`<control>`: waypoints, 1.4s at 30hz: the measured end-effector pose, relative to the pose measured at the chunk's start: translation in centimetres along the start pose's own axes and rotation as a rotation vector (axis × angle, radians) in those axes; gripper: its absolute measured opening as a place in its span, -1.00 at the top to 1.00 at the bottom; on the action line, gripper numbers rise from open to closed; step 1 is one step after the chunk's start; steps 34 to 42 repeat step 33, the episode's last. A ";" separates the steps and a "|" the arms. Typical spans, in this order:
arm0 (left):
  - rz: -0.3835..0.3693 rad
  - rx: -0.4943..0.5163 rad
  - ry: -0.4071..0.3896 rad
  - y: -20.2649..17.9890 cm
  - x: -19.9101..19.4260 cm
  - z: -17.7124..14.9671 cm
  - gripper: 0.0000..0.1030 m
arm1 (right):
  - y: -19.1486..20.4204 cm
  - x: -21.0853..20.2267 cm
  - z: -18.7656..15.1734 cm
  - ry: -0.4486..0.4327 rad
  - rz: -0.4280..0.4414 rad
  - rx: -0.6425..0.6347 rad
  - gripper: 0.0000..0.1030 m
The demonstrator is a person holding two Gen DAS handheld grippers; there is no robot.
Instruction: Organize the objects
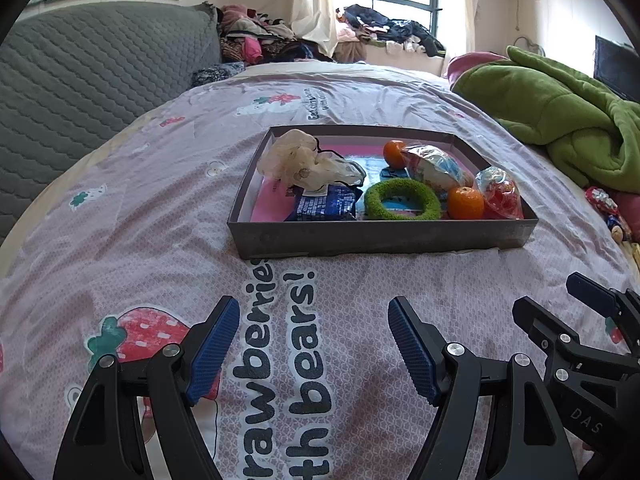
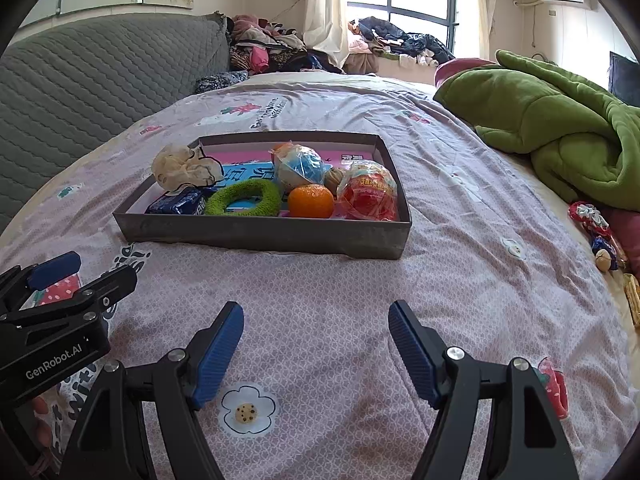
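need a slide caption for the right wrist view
Open right gripper hovers over the strawberry-print bedsheet, facing a shallow grey cardboard tray holding a green fuzzy ring and an orange tangerine.

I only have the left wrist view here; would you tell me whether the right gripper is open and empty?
Observer: Yes. The right gripper is open with nothing between its fingers, above the bedsheet, short of the grey tray.
Operator: Thank you. Is anything tucked behind the front orange?
Observer: A small brown ball, perhaps a walnut, sits behind it, between the blue-wrapped ball and the red-wrapped package.
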State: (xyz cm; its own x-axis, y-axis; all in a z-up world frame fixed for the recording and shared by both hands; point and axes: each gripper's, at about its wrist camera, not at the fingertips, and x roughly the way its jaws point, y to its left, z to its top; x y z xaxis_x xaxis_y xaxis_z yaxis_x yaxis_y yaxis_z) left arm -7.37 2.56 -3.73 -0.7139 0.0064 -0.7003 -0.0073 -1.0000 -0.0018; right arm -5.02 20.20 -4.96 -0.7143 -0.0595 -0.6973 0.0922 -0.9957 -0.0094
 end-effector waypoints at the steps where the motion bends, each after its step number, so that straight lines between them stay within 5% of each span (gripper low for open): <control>1: 0.000 0.001 0.001 0.0 0.0 0.0 -0.51 | 0.0 0.0 0.0 0.000 -0.001 0.000 -0.44; 42: -0.002 0.020 0.002 -0.3 0.1 -0.2 -0.51 | 0.2 0.2 -0.1 0.008 -0.006 -0.006 -0.44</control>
